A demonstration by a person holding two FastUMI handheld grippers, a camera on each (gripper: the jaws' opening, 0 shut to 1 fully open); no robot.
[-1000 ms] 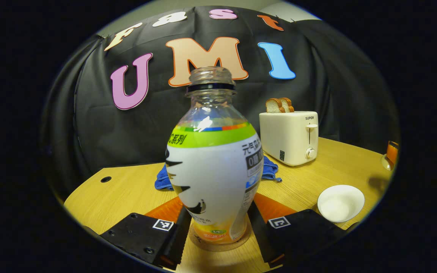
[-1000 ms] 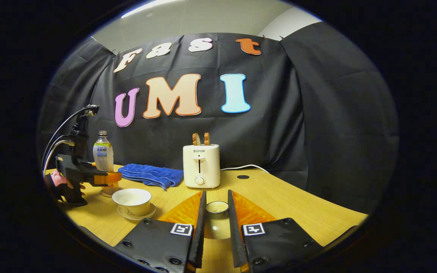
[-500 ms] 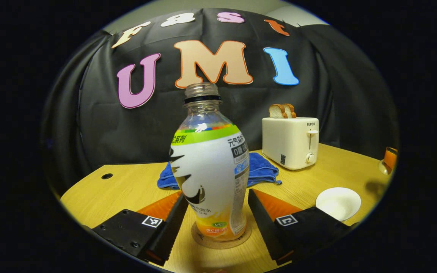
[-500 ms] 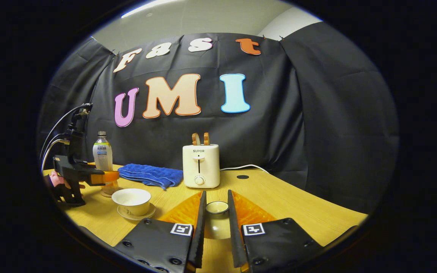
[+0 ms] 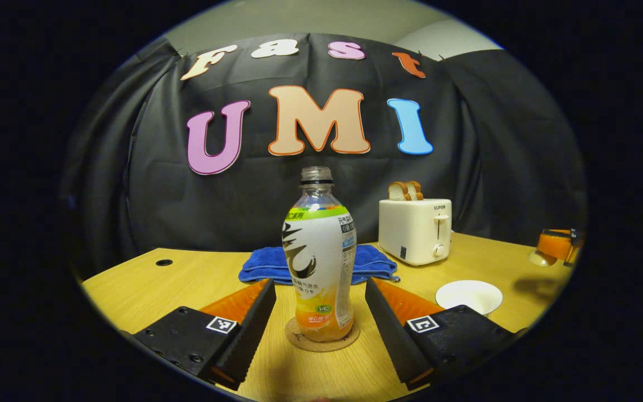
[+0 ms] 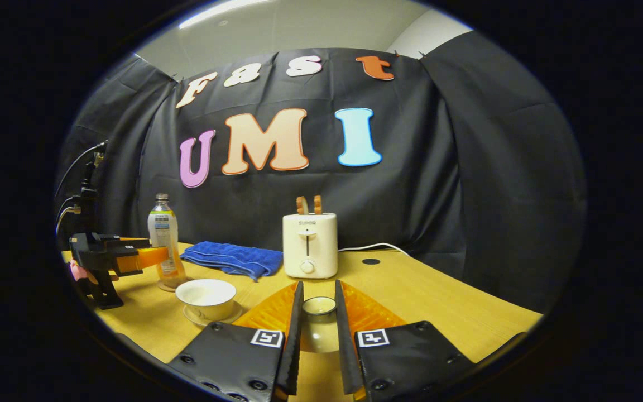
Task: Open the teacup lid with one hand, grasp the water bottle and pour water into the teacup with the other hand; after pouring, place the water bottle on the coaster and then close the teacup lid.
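The uncapped water bottle stands upright on the round coaster. My left gripper is open, its fingers well clear of the bottle on either side and drawn back from it. The white teacup sits lidless to the right. In the right gripper view, my right gripper is shut on the teacup lid, held above the table. There the teacup rests on its saucer, with the bottle and the left gripper behind it at the left.
A white toaster with bread slices stands at the back, also in the right gripper view as the toaster. A folded blue towel lies behind the bottle. The wooden table has cable holes near its back edge.
My left gripper opened, let go of the bottle on the coaster and drew back from it. My right gripper, still holding the lid, shifted only slightly.
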